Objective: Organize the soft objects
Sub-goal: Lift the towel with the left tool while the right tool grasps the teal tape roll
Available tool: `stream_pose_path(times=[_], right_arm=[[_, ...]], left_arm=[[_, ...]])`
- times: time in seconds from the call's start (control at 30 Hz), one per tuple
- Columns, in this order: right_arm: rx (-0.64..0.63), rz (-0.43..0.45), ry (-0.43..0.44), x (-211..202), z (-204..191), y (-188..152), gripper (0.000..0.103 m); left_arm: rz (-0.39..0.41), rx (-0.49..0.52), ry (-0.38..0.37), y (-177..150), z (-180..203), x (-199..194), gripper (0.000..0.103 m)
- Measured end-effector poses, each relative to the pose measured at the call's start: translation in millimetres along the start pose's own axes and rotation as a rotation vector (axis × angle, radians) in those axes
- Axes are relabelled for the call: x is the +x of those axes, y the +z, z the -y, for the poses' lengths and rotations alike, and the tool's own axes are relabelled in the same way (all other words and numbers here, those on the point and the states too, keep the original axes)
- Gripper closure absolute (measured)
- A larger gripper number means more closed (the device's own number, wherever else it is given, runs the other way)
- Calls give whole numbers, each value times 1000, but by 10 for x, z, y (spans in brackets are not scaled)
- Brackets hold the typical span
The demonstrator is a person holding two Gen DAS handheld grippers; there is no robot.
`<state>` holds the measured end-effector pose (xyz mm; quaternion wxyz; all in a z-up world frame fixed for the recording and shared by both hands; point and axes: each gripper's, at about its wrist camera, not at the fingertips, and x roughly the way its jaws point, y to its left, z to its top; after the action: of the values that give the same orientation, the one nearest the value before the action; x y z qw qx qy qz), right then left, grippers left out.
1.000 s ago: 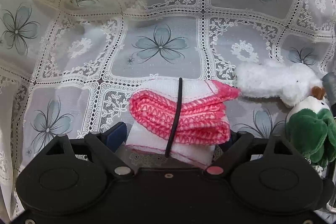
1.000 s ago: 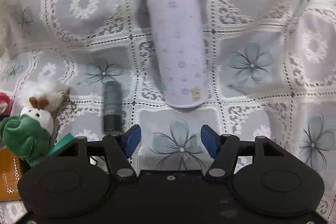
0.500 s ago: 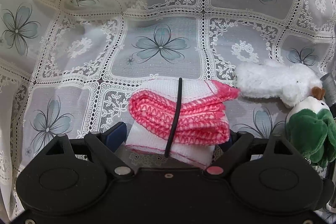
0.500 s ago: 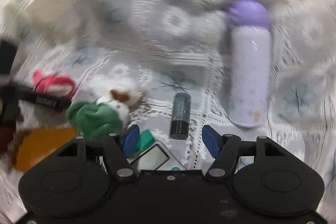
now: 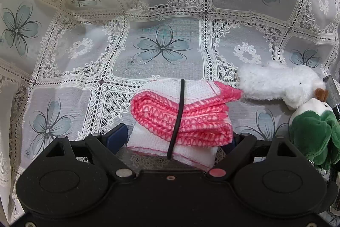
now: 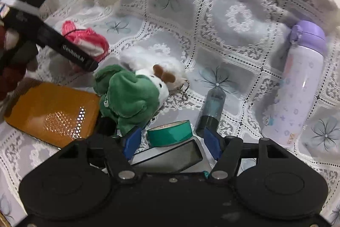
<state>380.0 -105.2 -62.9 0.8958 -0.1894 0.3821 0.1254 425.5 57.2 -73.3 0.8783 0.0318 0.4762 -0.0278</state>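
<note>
Item: pink-and-white cloth bundle (image 5: 180,118), bound by a black band (image 5: 177,118), lying on the lace-covered bench (image 5: 163,20). My left tool (image 5: 177,137) has not shifted; its jaws are spread to either side of the bundle, though I cannot tell whether the pads press it.

Item: green-and-white plush (image 6: 131,95), on the bench just beside the bundle. My right tool (image 6: 172,142) has swung off the lavender bottle (image 6: 297,88) to face it, jaws apart and empty, over a teal tape roll (image 6: 170,133).

Assessment: plush likely next pick.
</note>
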Motion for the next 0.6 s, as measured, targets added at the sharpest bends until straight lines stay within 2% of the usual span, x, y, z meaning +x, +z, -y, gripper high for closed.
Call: stream_pose_path(times=[0.2,0.3,0.37,0.6], right_arm=[[-2,-14,5,119,15,-21,41],[6,-10,9,158,31,-28,46],[11,1,4,173,44,-33,54],[80,35,19,152,160,-50,55]], left_arm=[[2,-6,0,0,7,0,18],[5,-11,-2,-5,5,-11,17],[7,-13,-3,-4,8,-17,13],[15,-31,-45,8,-15,-43,11]])
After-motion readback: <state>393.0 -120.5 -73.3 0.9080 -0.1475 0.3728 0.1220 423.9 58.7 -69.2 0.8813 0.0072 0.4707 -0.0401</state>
